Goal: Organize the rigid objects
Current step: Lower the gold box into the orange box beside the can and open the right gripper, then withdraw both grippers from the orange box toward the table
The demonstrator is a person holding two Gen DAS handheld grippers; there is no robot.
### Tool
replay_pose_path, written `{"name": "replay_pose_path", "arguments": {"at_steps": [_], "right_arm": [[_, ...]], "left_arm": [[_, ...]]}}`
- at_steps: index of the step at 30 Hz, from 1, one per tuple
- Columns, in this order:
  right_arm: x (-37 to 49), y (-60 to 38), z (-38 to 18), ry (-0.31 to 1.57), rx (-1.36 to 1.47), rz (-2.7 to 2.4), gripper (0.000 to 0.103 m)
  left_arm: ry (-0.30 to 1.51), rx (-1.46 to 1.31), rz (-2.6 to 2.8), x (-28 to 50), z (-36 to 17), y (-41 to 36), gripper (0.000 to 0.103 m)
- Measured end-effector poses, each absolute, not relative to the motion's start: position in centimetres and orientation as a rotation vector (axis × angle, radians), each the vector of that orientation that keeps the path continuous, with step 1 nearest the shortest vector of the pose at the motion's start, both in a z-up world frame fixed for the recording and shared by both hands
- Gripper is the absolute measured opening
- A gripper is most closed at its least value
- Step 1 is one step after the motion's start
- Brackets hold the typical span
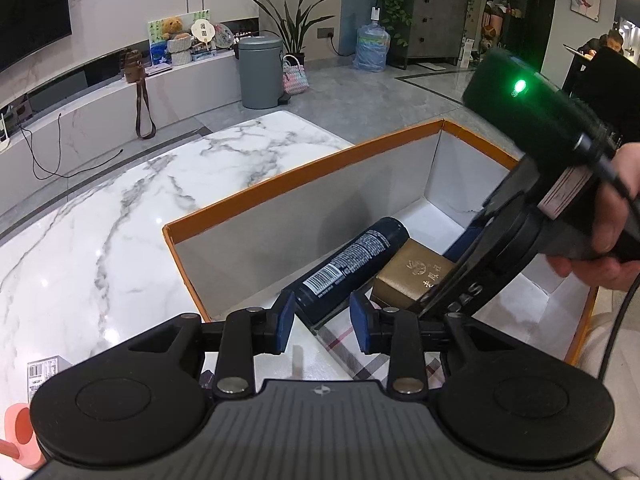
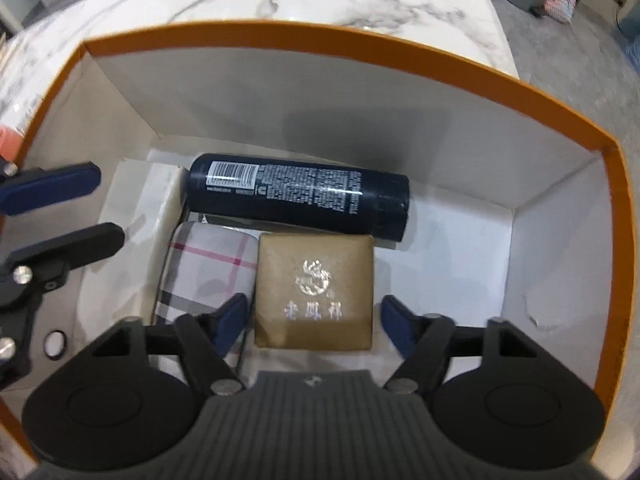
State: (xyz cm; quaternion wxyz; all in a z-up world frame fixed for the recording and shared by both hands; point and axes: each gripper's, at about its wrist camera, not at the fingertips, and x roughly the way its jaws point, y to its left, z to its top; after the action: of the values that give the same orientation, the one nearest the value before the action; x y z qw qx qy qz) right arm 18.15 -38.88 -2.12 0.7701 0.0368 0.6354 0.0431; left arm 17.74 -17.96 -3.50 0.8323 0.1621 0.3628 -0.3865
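Observation:
An orange-rimmed white box sits on the marble table. Inside lie a dark blue spray can, a gold square box and a plaid checked case. My right gripper is open, its blue fingers either side of the gold box and just above it. My left gripper is open and empty at the box's left end, over the plaid case near the can's base; it also shows at the left of the right wrist view.
A pink object and a barcoded item lie on the table near the left gripper. A grey bin, a water jug and a TV bench stand on the floor beyond the table.

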Motion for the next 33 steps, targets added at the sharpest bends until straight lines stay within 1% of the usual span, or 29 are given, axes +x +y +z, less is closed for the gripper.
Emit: {"name": "replay_pose_path", "arguments": {"at_steps": [4, 6, 8, 9, 11, 12, 13, 14, 15, 16, 17, 18, 26, 31, 33], "right_arm": [[17.0, -39.1, -2.0, 1.421, 0.113, 0.102, 0.071], [16.4, -39.3, -2.8, 1.481, 0.157, 0.136, 0.071], [16.0, -38.8, -3.0, 1.536, 0.186, 0.159, 0.067], [15.8, -38.2, -3.1, 1.558, 0.182, 0.179, 0.063], [15.8, -36.7, -3.7, 1.602, 0.14, 0.228, 0.06], [15.8, -35.9, -4.1, 1.623, 0.123, 0.239, 0.054], [15.9, -35.3, -4.6, 1.641, 0.123, 0.243, 0.051], [16.0, -35.0, -5.1, 1.66, 0.13, 0.251, 0.045], [16.2, -34.7, -5.5, 1.668, 0.135, 0.25, 0.039], [16.3, -34.6, -5.8, 1.667, 0.133, 0.241, 0.036], [16.6, -34.5, -5.8, 1.656, 0.139, 0.228, 0.03], [17.0, -34.6, -5.7, 1.646, 0.153, 0.225, 0.027], [17.6, -35.3, -5.5, 1.61, 0.173, 0.212, 0.027], [16.5, -35.5, -4.9, 1.594, 0.092, 0.209, 0.029], [15.9, -36.8, -4.2, 1.572, 0.065, 0.198, 0.032]], "left_arm": [[0.777, 0.332, -0.824, 17.7, -3.4, -17.7, 0.039], [0.778, 0.33, -0.821, 17.8, -3.3, -17.8, 0.039], [0.774, 0.342, -0.815, 17.7, -3.3, -18.0, 0.039], [0.772, 0.346, -0.813, 17.7, -3.4, -18.0, 0.039], [0.77, 0.342, -0.81, 17.6, -3.4, -18.0, 0.039], [0.769, 0.334, -0.81, 17.7, -3.3, -17.9, 0.038], [0.768, 0.323, -0.81, 17.7, -3.3, -17.7, 0.038], [0.766, 0.311, -0.809, 17.8, -3.2, -17.6, 0.038], [0.761, 0.302, -0.805, 17.9, -3.1, -17.4, 0.038], [0.753, 0.294, -0.796, 18.0, -3.0, -17.2, 0.038], [0.749, 0.286, -0.787, 18.1, -2.9, -17.1, 0.038], [0.748, 0.278, -0.783, 18.3, -2.8, -16.9, 0.038], [0.74, 0.26, -0.774, 18.6, -2.7, -16.6, 0.038], [0.737, 0.266, -0.777, 18.5, -2.7, -16.7, 0.038], [0.735, 0.27, -0.775, 18.4, -2.8, -16.8, 0.038]]}}
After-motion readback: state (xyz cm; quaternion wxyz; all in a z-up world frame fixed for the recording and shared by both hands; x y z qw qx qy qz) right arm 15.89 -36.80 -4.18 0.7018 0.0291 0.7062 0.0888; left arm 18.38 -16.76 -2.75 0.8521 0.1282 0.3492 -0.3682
